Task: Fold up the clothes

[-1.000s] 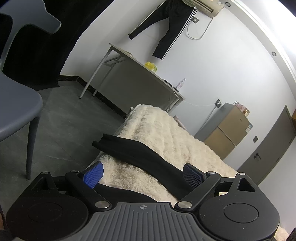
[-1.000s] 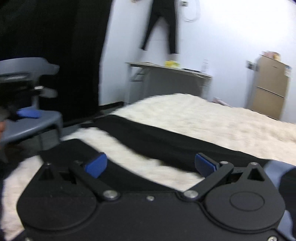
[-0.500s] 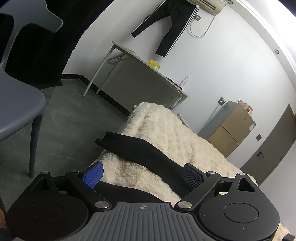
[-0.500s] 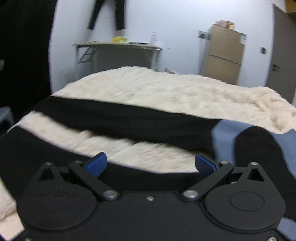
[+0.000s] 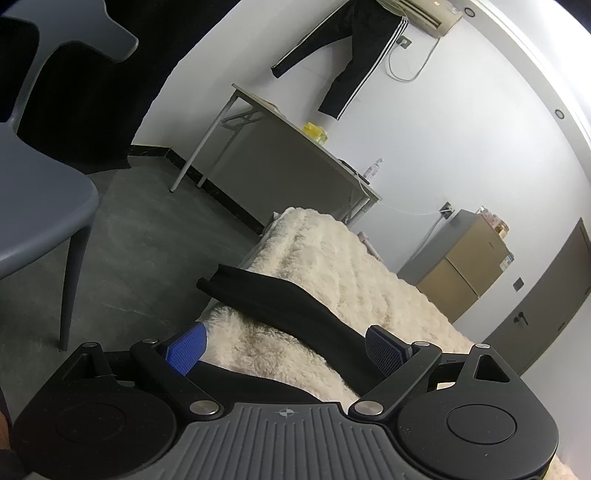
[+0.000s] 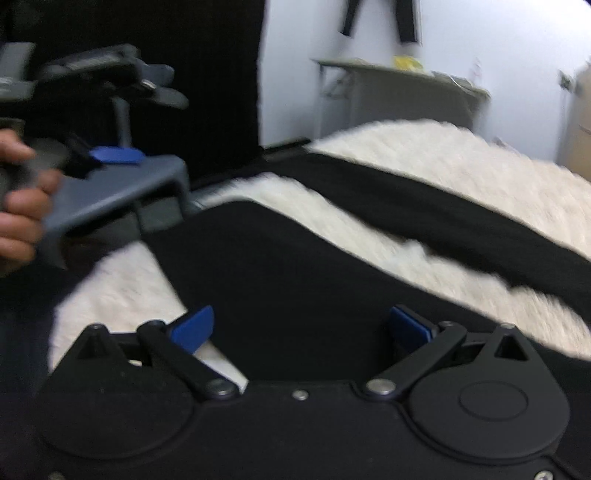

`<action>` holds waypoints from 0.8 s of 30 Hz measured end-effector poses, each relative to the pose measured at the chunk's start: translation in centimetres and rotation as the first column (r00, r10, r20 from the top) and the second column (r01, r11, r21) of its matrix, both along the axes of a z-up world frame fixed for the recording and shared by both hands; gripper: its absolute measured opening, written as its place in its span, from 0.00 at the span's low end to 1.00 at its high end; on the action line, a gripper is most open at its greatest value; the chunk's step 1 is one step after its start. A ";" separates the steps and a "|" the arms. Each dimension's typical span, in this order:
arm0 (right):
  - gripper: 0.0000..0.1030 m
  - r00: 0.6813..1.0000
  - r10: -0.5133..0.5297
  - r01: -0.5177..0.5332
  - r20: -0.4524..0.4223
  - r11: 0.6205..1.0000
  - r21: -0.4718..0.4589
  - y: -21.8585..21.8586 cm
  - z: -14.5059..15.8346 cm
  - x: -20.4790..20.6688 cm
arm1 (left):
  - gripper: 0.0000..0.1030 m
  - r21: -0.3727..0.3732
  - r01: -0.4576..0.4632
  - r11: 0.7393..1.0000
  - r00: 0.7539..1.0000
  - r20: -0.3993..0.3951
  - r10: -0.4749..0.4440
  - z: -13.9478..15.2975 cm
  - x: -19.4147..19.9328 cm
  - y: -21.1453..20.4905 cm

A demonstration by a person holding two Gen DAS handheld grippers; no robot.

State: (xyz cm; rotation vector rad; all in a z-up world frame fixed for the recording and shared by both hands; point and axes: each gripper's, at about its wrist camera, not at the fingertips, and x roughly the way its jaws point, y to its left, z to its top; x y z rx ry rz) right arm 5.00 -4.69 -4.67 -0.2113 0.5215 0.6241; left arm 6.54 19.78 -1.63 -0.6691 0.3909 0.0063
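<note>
- Two wrist views; we read each from left edge to right.
- Left wrist view, far left: a grey plastic chair (image 5: 40, 206) stands on the dark grey floor (image 5: 147, 236), with a black curtain (image 5: 96, 92) behind it.
- Centre: a folding table (image 5: 295, 147) against the white wall; a yellow item (image 5: 314, 132) and a clear bottle (image 5: 373, 169) sit on it. Black striped trousers (image 5: 354, 55) hang from the air conditioner (image 5: 421, 14) above.
- Below centre: the black garment (image 5: 280, 306) lies spread on the cream fluffy blanket (image 5: 332, 266), one leg running out to the blanket's near corner.
- The left gripper (image 5: 284, 349) hangs over that corner, jaws spread wide, nothing between the blue pads (image 5: 186, 347).
- Right: a tan cabinet (image 5: 461, 266), then a dark door (image 5: 546, 306).
- Right wrist view, blurred: at left, a hand (image 6: 22, 206) holds the other tool in front of the chair.
- Centre: the right gripper (image 6: 303, 326) is released, jaws apart, over black cloth; we see no pad pressing it.
- Right: a second black leg crosses the blanket.
</note>
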 end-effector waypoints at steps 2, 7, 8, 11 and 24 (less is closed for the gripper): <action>1.00 1.000 -0.002 0.002 0.014 1.000 0.014 -0.3 0.5 0.1 | 0.88 0.007 -0.001 1.000 1.000 -0.005 0.001 0.0 -0.1 -0.1; 1.00 0.996 -0.072 0.072 0.053 0.997 -0.002 -3.4 1.1 1.0 | 0.88 0.029 0.014 0.999 0.999 -0.031 -0.013 -0.3 0.4 -0.5; 1.00 0.993 -0.094 0.095 0.064 0.995 -0.007 -4.4 1.0 1.1 | 0.88 0.034 0.017 0.999 0.999 -0.041 -0.015 -0.3 0.5 -0.6; 1.00 0.978 -0.198 0.198 0.070 0.980 0.004 -7.4 0.7 1.7 | 0.88 0.057 0.024 0.998 0.998 -0.054 -0.021 -0.3 0.5 -1.1; 1.00 0.908 -0.417 0.418 0.031 0.908 -0.019 -14.2 -2.8 0.5 | 0.95 0.277 0.185 0.943 0.978 -0.150 -0.148 -0.3 1.4 -6.0</action>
